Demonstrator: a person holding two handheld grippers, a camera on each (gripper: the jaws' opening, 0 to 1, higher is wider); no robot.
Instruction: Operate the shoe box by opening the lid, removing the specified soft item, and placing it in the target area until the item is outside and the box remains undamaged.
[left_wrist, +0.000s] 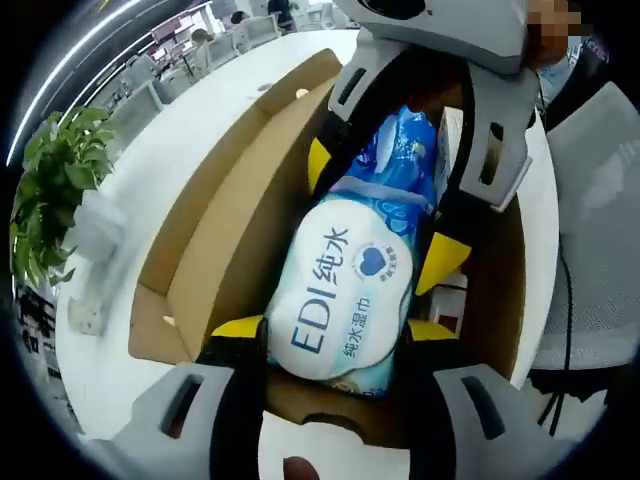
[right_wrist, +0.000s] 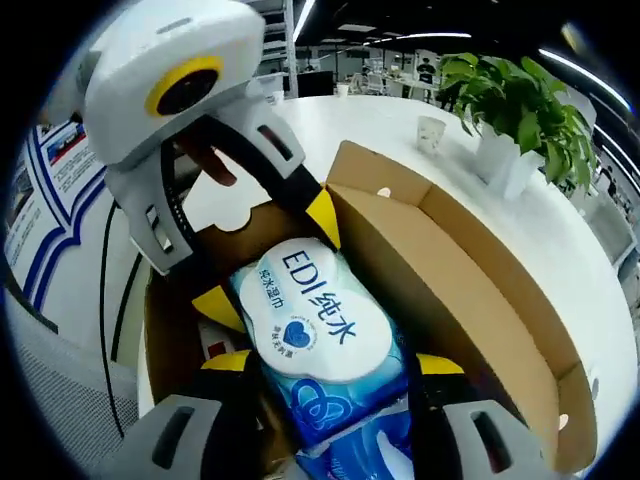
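An open brown cardboard shoe box (left_wrist: 225, 235) (right_wrist: 440, 280) lies on a white table, its lid folded back along one long side. Inside lies a soft white and blue pack of wet wipes (left_wrist: 345, 300) (right_wrist: 315, 325) printed "EDI". My left gripper (left_wrist: 335, 328) straddles the white end of the pack, its yellow-tipped jaws pressed against both sides. My right gripper (right_wrist: 335, 362) holds the blue end the same way. Each gripper faces the other: the right gripper (left_wrist: 380, 210) reaches in from the top, the left gripper (right_wrist: 268, 260) from the upper left.
The white table (left_wrist: 170, 140) (right_wrist: 470, 190) stretches past the box lid. A potted green plant (left_wrist: 55, 190) (right_wrist: 520, 100) and a paper cup (right_wrist: 432, 132) stand beyond the lid. A mesh chair (left_wrist: 600, 250) sits by the table's other edge. Small printed items lie under the pack.
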